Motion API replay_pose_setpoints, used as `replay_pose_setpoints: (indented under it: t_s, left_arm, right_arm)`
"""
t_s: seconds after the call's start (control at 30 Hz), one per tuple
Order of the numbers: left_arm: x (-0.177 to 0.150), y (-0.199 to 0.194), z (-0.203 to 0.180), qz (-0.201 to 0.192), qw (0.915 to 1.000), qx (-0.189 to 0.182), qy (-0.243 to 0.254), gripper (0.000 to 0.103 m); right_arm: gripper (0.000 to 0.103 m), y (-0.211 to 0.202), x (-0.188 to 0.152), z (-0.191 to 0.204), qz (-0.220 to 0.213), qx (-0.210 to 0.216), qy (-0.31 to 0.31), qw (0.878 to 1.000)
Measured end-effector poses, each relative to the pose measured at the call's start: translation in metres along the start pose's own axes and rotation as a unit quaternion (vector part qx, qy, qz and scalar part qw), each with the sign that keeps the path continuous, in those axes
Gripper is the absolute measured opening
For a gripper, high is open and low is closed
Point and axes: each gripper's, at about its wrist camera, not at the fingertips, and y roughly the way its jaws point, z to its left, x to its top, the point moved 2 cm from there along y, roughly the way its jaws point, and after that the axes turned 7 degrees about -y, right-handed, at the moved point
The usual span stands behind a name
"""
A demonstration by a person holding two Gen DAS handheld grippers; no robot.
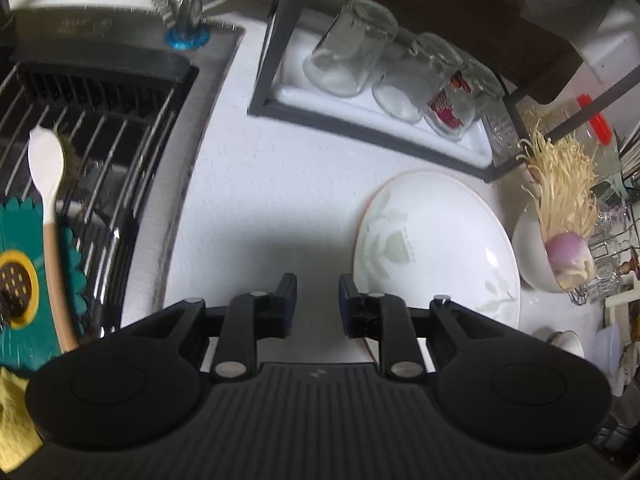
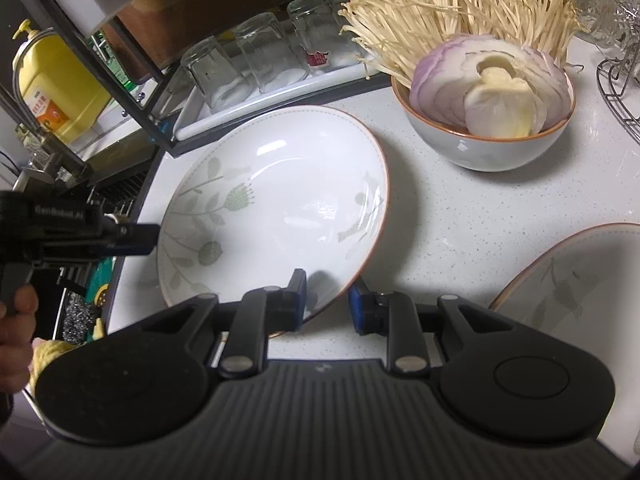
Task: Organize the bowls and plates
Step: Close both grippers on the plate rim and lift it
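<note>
Left tool [image 1: 318,286]: jaws apart, holding nothing, above the white surface [image 1: 256,184] just left of the leaf-pattern plate [image 1: 436,240]. Right tool [image 2: 327,290]: jaws apart, straddling that plate's near rim, not clamped. Bowl [image 2: 484,148] of sliced onion and enoki mushrooms sits far right. A 2nd plate [image 2: 576,276] lies at near right. 3 upturned glasses [image 2: 256,56] behind.

Left gripper [image 1: 318,300] open, fingers parallel, nothing between, angled downward. Right gripper [image 2: 327,300] open, jaws parted around a rim edge, possibly not touching yet. Left gripper [image 2: 136,236] seen side-on from right wrist; bare hand [image 2: 16,320] gripping handle.
</note>
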Motion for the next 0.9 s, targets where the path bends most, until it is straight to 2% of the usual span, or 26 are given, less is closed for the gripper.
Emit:
replay_pose_setpoints:
  t_s: [0.2,0.53,0.63,0.67,0.73,0.8,0.9]
  left_arm:
    - [0.007,0.004,0.001,-0.018,0.9998,-0.003,0.006,0.03]
    - [0.008,0.01,-0.004,-0.042,0.9988,-0.005,0.024,0.031]
    - [0.01,0.009,-0.002,-0.047,0.9985,-0.014,0.024,0.031]
    - [0.011,0.009,0.0,-0.048,0.9984,-0.018,0.022,0.032]
    - [0.014,0.005,0.005,-0.051,0.9983,-0.024,0.014,0.048]
    - [0.015,0.001,0.011,-0.054,0.9972,-0.051,0.005,0.055]
    - [0.015,0.0,0.013,-0.056,0.9956,-0.075,0.003,0.056]
  right_arm:
    - [0.027,0.003,0.003,0.0,-0.001,-0.006,0.013,1.0]
    - [0.025,0.004,0.008,-0.008,-0.008,-0.015,0.037,0.999]
    - [0.04,0.001,0.011,-0.01,-0.024,-0.018,0.042,0.999]
    - [0.045,0.0,0.013,-0.011,-0.029,-0.018,0.044,0.998]
    - [0.046,-0.001,0.016,-0.012,-0.033,-0.02,0.047,0.998]
    - [0.046,-0.001,0.018,-0.016,-0.035,-0.025,0.048,0.998]
    - [0.046,0.0,0.019,-0.022,-0.035,-0.03,0.045,0.998]
